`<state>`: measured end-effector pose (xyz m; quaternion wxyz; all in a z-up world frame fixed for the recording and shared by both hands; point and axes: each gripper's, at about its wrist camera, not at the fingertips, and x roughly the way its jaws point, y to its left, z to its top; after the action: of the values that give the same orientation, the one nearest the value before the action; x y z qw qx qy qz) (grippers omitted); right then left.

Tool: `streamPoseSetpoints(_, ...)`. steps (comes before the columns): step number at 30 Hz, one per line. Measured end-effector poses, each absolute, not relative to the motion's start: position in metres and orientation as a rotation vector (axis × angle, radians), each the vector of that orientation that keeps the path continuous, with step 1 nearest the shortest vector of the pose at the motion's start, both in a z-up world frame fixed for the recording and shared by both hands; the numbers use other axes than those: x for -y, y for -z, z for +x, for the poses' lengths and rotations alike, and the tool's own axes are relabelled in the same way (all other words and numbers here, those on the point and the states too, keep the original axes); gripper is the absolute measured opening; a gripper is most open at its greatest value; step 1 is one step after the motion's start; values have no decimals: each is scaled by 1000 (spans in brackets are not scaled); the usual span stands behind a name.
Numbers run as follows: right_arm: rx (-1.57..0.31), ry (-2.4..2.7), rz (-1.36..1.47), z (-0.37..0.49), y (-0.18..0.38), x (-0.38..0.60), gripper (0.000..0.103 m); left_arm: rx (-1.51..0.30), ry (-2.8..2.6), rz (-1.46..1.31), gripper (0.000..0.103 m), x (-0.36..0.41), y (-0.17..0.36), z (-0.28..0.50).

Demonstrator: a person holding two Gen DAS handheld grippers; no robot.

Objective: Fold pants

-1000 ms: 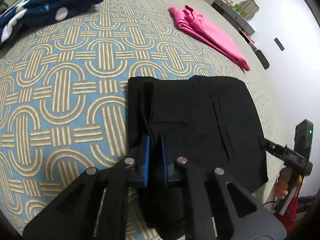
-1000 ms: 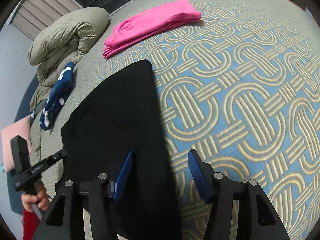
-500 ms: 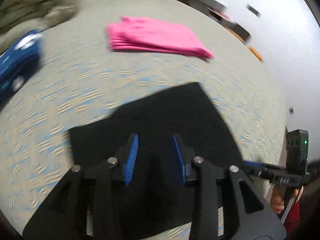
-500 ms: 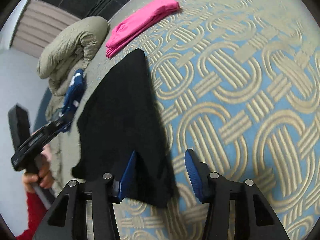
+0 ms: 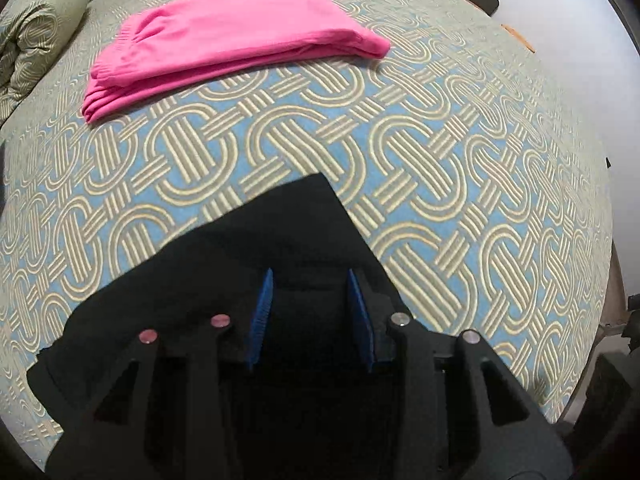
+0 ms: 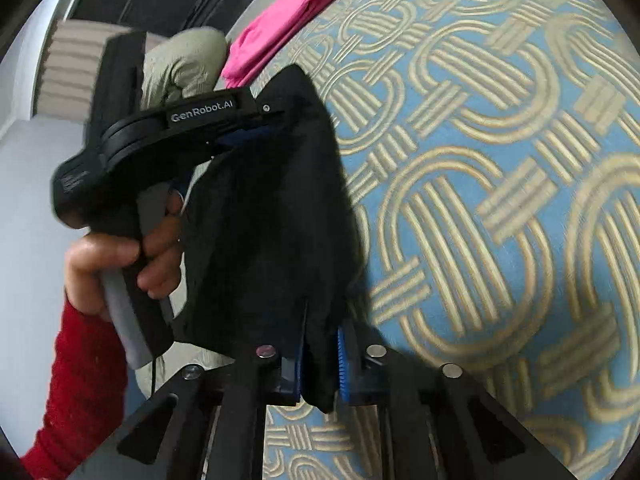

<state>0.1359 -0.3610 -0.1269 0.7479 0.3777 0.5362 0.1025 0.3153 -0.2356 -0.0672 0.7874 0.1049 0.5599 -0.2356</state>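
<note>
The folded black pants lie on the patterned bed cover. In the left wrist view my left gripper is open, its blue pads apart over the pants. In the right wrist view my right gripper is shut on the near edge of the black pants and lifts it off the cover. The left gripper shows there too, reaching onto the far end of the lifted pants, held by a hand in a red sleeve.
Folded pink pants lie farther back on the bed, also in the right wrist view. A rolled green quilt sits at the back left. The bed cover stretches right to the bed's edge by a white wall.
My right gripper closed on the pants' edge and raised it. My left gripper opened, swung around toward the pink pants and moved close to the right one.
</note>
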Motion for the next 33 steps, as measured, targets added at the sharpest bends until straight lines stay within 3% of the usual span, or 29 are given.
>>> streamPoseSetpoints(7, -1147, -218, 900, 97, 125, 376, 10, -1188, 509, 170, 40, 221, 66, 321)
streamPoseSetpoints(10, -1151, -218, 871, 96, 117, 380, 23, -1182, 521, 201, 40, 218, 56, 309)
streamPoseSetpoints(12, -1109, -173, 811, 102, 104, 387, 52, -1168, 565, 171, 40, 212, 45, 302)
streamPoseSetpoints(14, -1057, -142, 794, 107, 95, 396, 62, -1147, 587, 161, 40, 209, 37, 303)
streamPoseSetpoints(20, -1070, -193, 820, 168, 106, 386, 62, -1190, 541, 202, 41, 232, 52, 320)
streamPoseSetpoints(21, -1100, -193, 811, 177, 114, 377, 58, -1187, 529, 212, 46, 237, 54, 322)
streamPoseSetpoints(22, -1108, -189, 808, 176, 118, 372, 51, -1175, 521, 224, 49, 243, 56, 326)
streamPoseSetpoints(23, -1101, -182, 804, 179, 120, 367, 22, -1172, 513, 243, 51, 248, 58, 329)
streamPoseSetpoints(24, -1118, -203, 811, 181, 125, 361, 15, -1172, 501, 264, 51, 253, 61, 332)
streamPoseSetpoints(30, -1122, -166, 835, 156, 121, 366, 13, -1156, 437, 330, 54, 254, 65, 347)
streamPoseSetpoints(33, -1127, -166, 785, 152, 116, 372, 24, -1109, 462, 276, 54, 229, 41, 336)
